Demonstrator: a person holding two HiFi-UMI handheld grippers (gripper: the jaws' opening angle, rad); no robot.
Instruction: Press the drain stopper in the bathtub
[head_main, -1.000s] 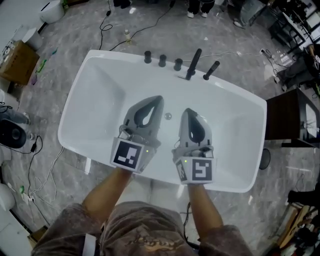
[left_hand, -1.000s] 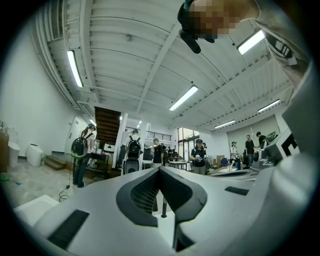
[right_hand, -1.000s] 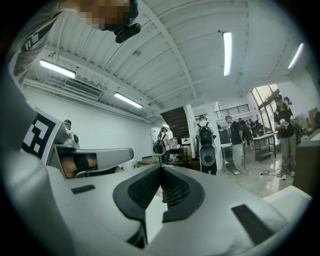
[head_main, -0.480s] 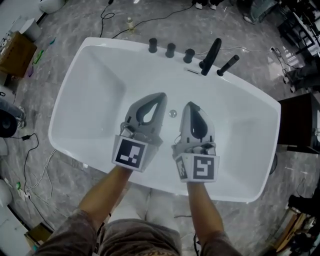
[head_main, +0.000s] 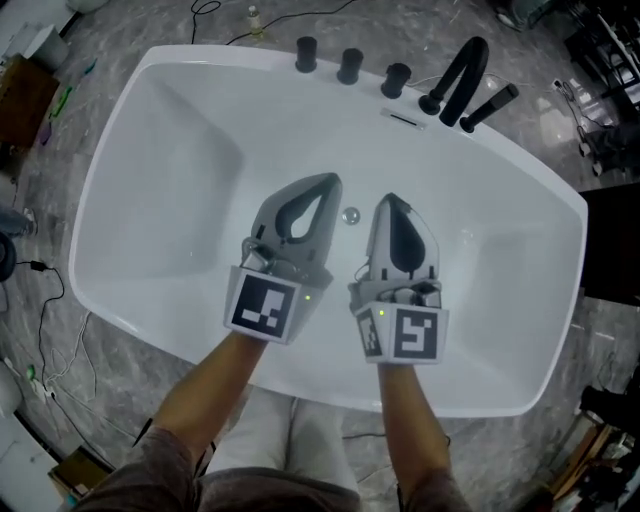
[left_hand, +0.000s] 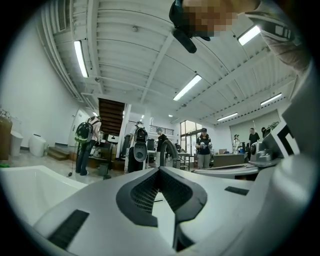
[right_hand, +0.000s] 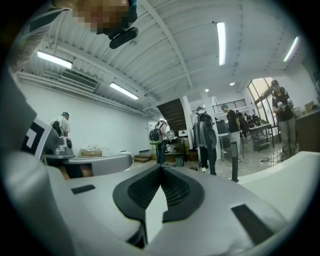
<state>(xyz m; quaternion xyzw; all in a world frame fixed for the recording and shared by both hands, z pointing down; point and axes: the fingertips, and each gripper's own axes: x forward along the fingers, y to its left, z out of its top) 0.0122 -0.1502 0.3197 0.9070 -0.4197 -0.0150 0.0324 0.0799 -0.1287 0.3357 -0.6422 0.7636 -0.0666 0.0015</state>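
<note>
In the head view a white bathtub (head_main: 150, 150) fills the frame. Its small round chrome drain stopper (head_main: 351, 215) lies on the tub floor. My left gripper (head_main: 333, 181) hovers just left of the stopper, its tip a little beyond it. My right gripper (head_main: 389, 199) is just right of the stopper. Both point toward the tub's far rim, shut, with nothing between the jaws. In the left gripper view the left gripper (left_hand: 160, 168) has its jaws meeting at the tips, and the right gripper (right_hand: 161, 166) looks the same in the right gripper view. Neither touches the stopper.
On the far rim stand three black knobs (head_main: 349, 65), a curved black faucet (head_main: 460, 72) and a black hand-shower handle (head_main: 491, 104). An overflow slot (head_main: 403, 118) sits below them. Cables (head_main: 45, 300) lie on the grey marble floor. People stand in the background of both gripper views.
The tub has grown larger and slid lower in the head view, so the view is closer. Both grippers stay shut and side by side; the stopper now sits between their tips.
</note>
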